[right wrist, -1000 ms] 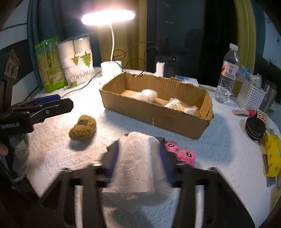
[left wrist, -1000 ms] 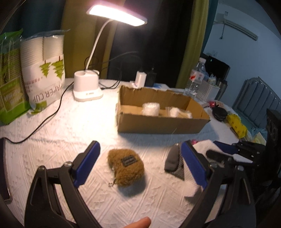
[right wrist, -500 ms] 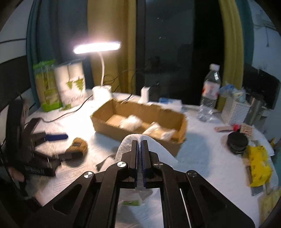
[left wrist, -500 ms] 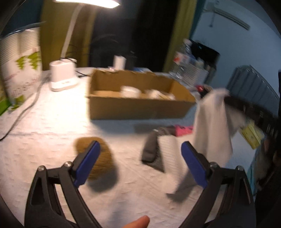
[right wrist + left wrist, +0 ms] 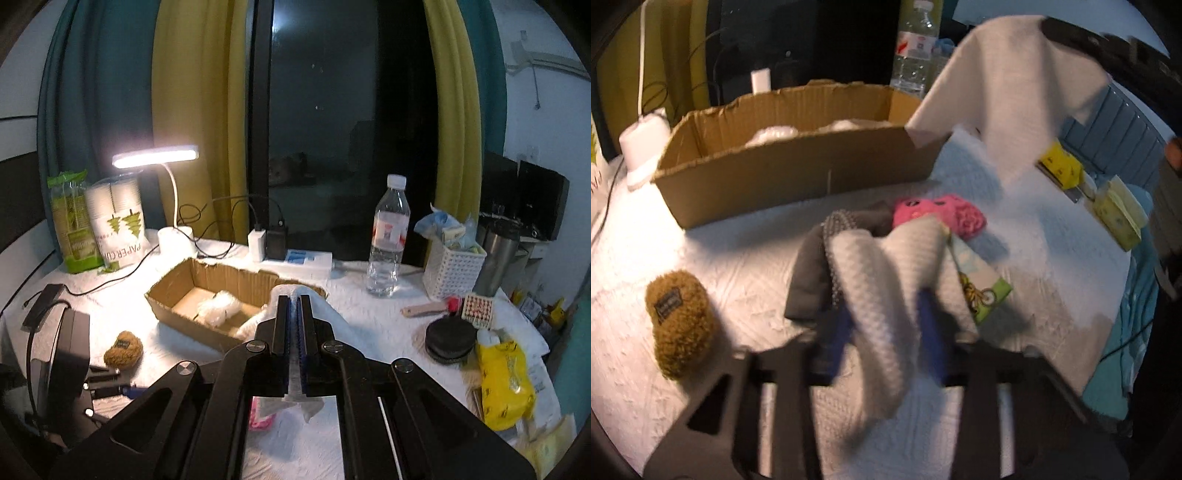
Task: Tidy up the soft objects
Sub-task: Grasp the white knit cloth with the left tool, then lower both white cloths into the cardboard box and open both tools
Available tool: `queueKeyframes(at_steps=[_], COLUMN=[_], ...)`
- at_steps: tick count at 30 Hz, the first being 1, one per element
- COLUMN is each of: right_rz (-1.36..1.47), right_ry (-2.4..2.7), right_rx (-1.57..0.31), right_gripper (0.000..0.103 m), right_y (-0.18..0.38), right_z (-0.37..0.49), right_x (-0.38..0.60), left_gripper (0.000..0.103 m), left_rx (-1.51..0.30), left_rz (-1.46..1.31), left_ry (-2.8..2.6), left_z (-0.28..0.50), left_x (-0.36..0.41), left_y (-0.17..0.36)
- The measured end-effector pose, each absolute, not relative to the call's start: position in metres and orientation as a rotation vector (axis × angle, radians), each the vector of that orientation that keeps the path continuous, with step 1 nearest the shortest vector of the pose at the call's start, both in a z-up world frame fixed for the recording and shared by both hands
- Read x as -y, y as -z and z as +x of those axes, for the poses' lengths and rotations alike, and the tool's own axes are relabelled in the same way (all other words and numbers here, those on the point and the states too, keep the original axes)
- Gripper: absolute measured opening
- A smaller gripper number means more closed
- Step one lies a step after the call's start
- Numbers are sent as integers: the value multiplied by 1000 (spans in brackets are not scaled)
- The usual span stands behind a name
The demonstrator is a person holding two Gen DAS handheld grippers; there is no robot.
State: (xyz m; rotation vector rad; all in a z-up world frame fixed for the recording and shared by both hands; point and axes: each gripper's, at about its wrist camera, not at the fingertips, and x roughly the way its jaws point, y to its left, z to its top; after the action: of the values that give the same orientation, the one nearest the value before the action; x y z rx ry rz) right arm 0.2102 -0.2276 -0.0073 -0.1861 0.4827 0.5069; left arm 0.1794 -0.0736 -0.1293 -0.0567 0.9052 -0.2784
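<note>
My right gripper [image 5: 294, 306] is shut on a white towel [image 5: 314, 306] and holds it high above the table; the towel [image 5: 1008, 66] hangs at the upper right of the left wrist view. My left gripper [image 5: 886, 310] has its blue pads around a grey waffle-knit cloth [image 5: 882, 291] on the table, blurred. A pink plush toy [image 5: 938, 212], a dark grey cloth [image 5: 809, 280] and a brown fuzzy pouch [image 5: 679, 325] lie near it. The cardboard box [image 5: 798, 177] holds white fluffy items [image 5: 219, 312].
A desk lamp [image 5: 155, 157], paper-cup packs [image 5: 118, 225], a charger [image 5: 267, 243], a water bottle [image 5: 388, 236], a white basket [image 5: 452, 269], a black round case [image 5: 450, 339] and yellow packets [image 5: 506, 384] ring the white tablecloth.
My right gripper has risen further with the white towel. My left gripper has moved right and forward from the brown pouch and closed around the grey waffle cloth.
</note>
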Motion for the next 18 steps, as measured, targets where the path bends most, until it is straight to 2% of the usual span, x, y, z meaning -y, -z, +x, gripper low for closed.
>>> queueKeyframes(at_steps=[1, 2, 5, 18], right_rz=[-183, -180, -169, -157], right_ry=[-511, -517, -528, -588], right_rx=[-477, -472, -461, -440], right_gripper=[4, 4, 4, 4], right_y=[6, 4, 2, -5], right_z=[213, 216, 225, 259], right_x=[227, 227, 223, 196], left_gripper=[26, 17, 12, 11], left_rx=[-894, -882, -832, -612], left_rz=[-56, -54, -59, -99], left_ry=[282, 284, 297, 185], left_z=[178, 176, 170, 203], left_x=[74, 74, 68, 16], left_y=[126, 121, 102, 34])
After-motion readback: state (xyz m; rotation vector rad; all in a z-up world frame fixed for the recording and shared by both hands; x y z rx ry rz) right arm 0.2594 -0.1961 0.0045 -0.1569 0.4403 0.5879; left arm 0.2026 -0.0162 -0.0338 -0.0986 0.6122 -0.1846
